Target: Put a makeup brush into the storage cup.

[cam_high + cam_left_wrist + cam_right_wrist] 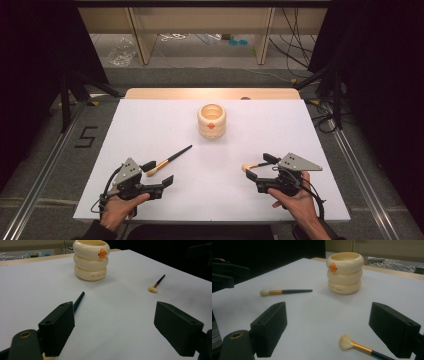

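Two makeup brushes are the things in play here. The longer one, a dark-handled brush with a gold ferrule and a pale fluffy head [167,161], lies flat on the white table top [150,125] on the left side, its head right by the left gripper [161,172] and its handle angled away toward the middle of the table. In the left gripper view only the dark handle tip pokes out from behind one jaw, so it sits just off to the side, not between the pads. That gripper's jaws are spread wide with nothing in them. The second one, a shorter fan-headed brush with a gold ferrule [359,347], lies on the right side between the spread jaws of the right gripper [256,166], low near one jaw; the pads aren't touching it, so wide open and empty too. Both grippers rest near the table's front edge, one in each hand. Further back, about mid-table, stands a cream ringed holder shaped like stacked rings with a small orange duck bill on it [211,120], upright and well apart from both brushes.
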Tool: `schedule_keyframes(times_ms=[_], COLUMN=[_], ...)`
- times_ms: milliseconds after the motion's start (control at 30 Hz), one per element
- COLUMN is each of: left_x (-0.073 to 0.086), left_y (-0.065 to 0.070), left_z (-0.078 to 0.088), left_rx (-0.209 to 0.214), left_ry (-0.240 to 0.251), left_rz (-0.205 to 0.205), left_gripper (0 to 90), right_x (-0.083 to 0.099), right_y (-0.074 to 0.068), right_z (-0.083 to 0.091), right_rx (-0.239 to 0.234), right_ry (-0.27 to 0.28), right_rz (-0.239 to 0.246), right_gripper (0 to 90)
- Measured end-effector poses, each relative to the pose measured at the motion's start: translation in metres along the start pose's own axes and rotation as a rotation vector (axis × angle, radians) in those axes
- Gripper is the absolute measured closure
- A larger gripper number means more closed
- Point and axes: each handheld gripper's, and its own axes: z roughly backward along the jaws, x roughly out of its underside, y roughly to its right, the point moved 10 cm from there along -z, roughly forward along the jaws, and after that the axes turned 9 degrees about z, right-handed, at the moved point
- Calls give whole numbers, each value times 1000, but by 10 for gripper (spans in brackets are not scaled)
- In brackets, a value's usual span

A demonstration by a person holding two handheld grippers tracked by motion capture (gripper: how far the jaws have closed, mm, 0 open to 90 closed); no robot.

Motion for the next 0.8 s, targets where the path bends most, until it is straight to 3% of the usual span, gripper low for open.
schedule_keyframes(times_ms=[33, 233, 300, 367, 600, 800], left_x=[0, -1, -1, -2, -4, 1], left_y=[-1, -3, -2, -3, -4, -4], left_z=[0, 0, 0, 0, -1, -3], left_rx=[3, -3, -7, -4, -2, -6], left_ry=[-2, -6, -6, -9, -22, -61], left_rz=[-18, -31, -12, -35, -39, -28], left_gripper=[164, 165, 165, 165, 165, 162], right_x=[0, 0, 1, 1, 2, 3], right_y=[0, 0, 1, 1, 2, 2], right_z=[0, 0, 0, 0, 0, -1], right_rx=[0, -1, 0, 0, 7, 7], right_ry=[0, -1, -4, -3, -10, -11], right_rz=[0, -2, 3, 5, 12, 1], right_gripper=[159, 159, 159, 158, 158, 159])
